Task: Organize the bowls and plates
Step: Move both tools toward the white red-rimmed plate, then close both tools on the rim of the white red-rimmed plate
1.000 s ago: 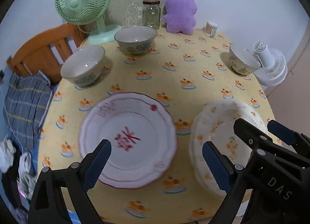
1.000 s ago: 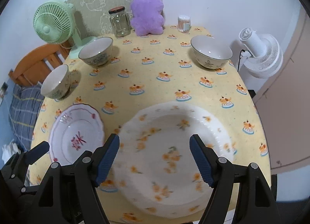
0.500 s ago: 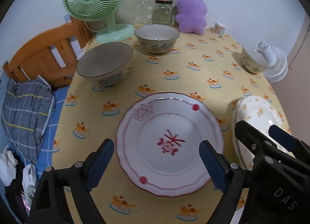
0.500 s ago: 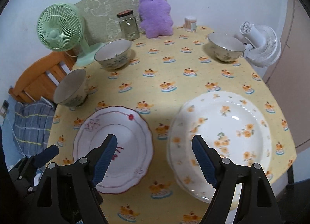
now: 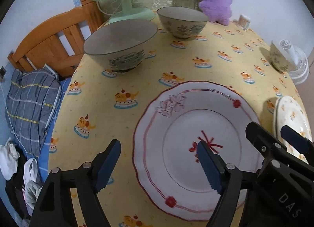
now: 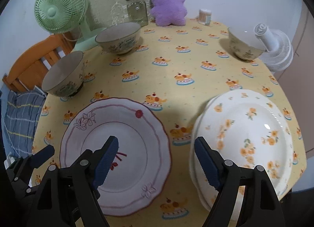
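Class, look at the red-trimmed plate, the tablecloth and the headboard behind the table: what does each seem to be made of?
Red-trimmed plate: probably glazed ceramic, white and smooth with painted red lines. Tablecloth: likely matte printed fabric or vinyl; the repeating cake pattern doesn't settle which. Headboard: wood, orange-brown slats, apparently varnished.

Counted on tabletop (image 6: 176, 50), places relative to purple plush toy (image 6: 167, 9):

Bowls: 3. First (image 6: 118, 37) near plush, to its left; second (image 6: 64, 75) farther left and nearer camera; third (image 6: 244, 44) well to its right.

Plates: red-trimmed plate (image 6: 115, 154), 1, well in front of plush, left side. Orange-flowered plates (image 6: 247, 140), stacked, at least 2 by rims; exact number unclear; in front, right side.

Fans: 2. Green (image 6: 58, 7) far left; white (image 6: 274, 50) far right, off tabletop edge.

Glass jar (image 6: 137, 10): 1, just left of plush.

Small container (image 6: 204, 16): 1, right of plush.
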Available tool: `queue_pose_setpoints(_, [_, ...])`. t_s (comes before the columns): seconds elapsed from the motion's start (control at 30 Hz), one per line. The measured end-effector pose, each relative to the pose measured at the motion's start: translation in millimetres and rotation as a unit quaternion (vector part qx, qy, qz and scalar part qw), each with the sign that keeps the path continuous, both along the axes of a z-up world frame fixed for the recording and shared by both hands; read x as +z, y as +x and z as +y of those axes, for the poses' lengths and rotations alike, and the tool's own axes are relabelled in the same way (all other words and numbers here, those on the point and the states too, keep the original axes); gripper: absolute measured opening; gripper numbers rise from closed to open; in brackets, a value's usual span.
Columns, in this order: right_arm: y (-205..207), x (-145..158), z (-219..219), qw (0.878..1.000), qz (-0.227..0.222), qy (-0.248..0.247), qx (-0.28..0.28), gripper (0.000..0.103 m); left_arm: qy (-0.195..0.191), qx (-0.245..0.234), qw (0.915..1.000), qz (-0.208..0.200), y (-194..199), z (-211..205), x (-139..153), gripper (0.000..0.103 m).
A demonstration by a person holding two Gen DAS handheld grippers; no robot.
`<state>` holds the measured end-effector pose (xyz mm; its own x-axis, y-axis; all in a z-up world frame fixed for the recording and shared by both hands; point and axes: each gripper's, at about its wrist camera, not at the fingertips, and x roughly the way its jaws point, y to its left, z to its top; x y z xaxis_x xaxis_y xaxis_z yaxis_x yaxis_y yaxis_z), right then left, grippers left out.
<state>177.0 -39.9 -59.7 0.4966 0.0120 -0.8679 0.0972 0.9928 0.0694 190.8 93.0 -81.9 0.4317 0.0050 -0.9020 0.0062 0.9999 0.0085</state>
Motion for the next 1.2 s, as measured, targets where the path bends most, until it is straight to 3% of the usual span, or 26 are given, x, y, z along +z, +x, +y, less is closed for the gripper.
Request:
queue_pose_setpoints(0.4, [29.5, -34.9, 3.3, 0.998, 0.067, 0.005, 0.006, 0.052, -0.011, 0.0, 0.9995, 0.028, 14.5, -4.1, -20.1, 0.067])
queue_pose_setpoints(0.77, [45.0, -43.2, 11.5, 0.996, 0.087, -0.027, 0.012, 0.052, -0.01, -0.02, 0.9992, 0.033, 18.2, -4.6, -20.8, 0.067])
queue_pose_setpoints(1.2, [26.9, -37.8, 21.6, 0.994, 0.106, -0.026, 0.014, 0.052, -0.016, -0.013, 0.9982, 0.056, -0.6, 5.0, -14.1, 0.067])
